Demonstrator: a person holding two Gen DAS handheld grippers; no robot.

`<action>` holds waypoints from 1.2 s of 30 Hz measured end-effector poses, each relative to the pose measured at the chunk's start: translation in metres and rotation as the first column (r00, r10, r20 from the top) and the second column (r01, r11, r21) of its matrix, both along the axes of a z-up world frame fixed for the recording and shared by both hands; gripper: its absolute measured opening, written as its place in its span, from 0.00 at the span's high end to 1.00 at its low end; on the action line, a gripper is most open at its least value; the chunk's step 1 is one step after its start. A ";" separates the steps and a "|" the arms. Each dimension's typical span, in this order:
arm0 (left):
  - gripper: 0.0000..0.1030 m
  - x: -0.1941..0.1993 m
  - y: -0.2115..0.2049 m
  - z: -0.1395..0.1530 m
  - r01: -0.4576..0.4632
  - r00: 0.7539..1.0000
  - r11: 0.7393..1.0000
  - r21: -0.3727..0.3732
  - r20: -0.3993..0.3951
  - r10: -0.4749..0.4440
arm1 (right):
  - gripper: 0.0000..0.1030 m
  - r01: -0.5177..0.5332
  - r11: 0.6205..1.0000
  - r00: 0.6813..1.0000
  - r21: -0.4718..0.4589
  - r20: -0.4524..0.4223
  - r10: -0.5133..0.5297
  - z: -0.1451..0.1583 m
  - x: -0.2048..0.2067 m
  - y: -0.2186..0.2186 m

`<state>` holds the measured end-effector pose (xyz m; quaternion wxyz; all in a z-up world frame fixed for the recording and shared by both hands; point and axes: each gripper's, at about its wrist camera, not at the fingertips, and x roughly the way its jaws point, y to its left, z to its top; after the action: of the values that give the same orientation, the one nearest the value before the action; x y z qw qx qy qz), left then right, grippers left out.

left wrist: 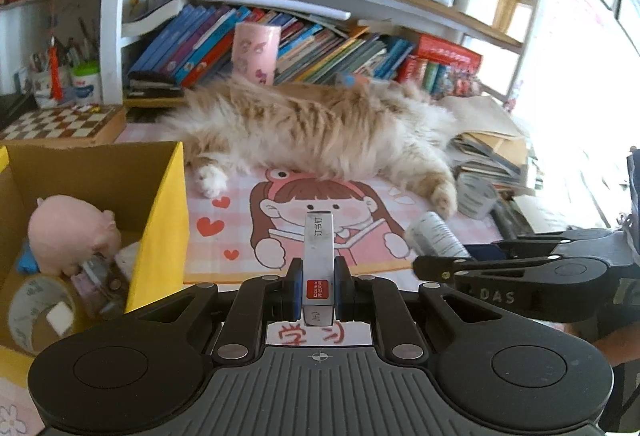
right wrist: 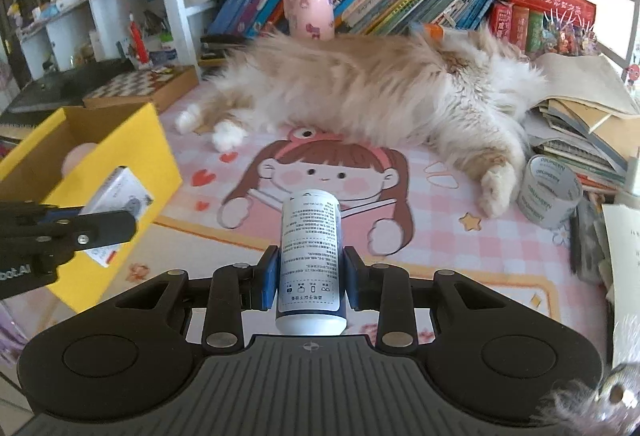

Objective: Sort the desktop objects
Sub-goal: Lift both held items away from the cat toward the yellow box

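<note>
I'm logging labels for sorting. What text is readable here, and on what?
"订书钉" and "Comix": staple box in the left tool.
"学习": desk mat.
"DAS": right tool's side.
"bot.AI": left tool's side.
White bottle print, tape roll lettering: too small or blurred.

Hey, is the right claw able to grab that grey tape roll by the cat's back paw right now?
Probably not yet: the right claw is shut on a white bottle, so it has no free grip. The tape roll itself stands clear beside the cat's paw.
</note>
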<state>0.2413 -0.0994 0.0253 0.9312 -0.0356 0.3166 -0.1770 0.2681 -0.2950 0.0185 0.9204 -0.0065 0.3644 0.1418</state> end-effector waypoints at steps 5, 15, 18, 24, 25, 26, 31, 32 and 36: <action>0.87 -0.025 0.012 -0.001 0.064 0.998 0.998 0.006 0.028 -0.064 | 0.71 0.013 1.000 1.000 0.009 0.006 -0.013 0.003 -0.032 0.025; 0.87 -0.094 0.072 -0.002 0.033 0.998 0.999 0.004 0.049 -0.034 | 0.71 0.002 1.000 1.000 -0.004 -0.007 -0.002 -0.005 -0.100 0.086; 0.87 -0.109 0.093 -0.004 0.019 0.999 1.000 -0.004 0.033 -0.019 | 0.71 0.009 1.000 1.000 0.008 -0.008 -0.009 -0.006 -0.120 0.103; 0.87 -0.142 0.121 -0.009 0.035 0.999 0.999 0.012 0.011 -0.035 | 0.71 0.024 0.999 0.999 0.029 -0.032 -0.023 -0.015 -0.161 0.132; 0.87 -0.146 0.126 -0.009 0.035 0.999 0.999 0.014 0.010 -0.035 | 0.71 0.027 0.999 0.999 0.032 -0.040 -0.026 -0.017 -0.167 0.137; 0.87 -0.150 0.130 -0.009 0.034 0.999 0.999 0.014 0.008 -0.034 | 0.71 0.027 0.999 0.999 0.033 -0.046 -0.025 -0.018 -0.173 0.142; 0.87 -0.166 0.144 -0.010 0.024 1.000 1.000 0.010 0.002 -0.024 | 0.71 0.014 0.999 0.999 0.029 -0.040 -0.012 -0.016 -0.192 0.160; 0.87 -0.168 0.146 -0.010 0.021 1.000 1.000 0.008 0.000 -0.021 | 0.71 0.009 1.000 0.999 0.026 -0.038 -0.008 -0.016 -0.195 0.162; 0.87 -0.178 0.150 -0.011 0.023 1.000 1.000 0.002 -0.003 -0.023 | 0.71 -0.007 1.000 0.999 0.016 -0.036 0.007 -0.015 -0.206 0.170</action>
<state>0.0637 0.0503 0.0139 0.9286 -0.0312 0.3185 -0.1876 0.0621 -0.1252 0.0036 0.9132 0.0020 0.3797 0.1480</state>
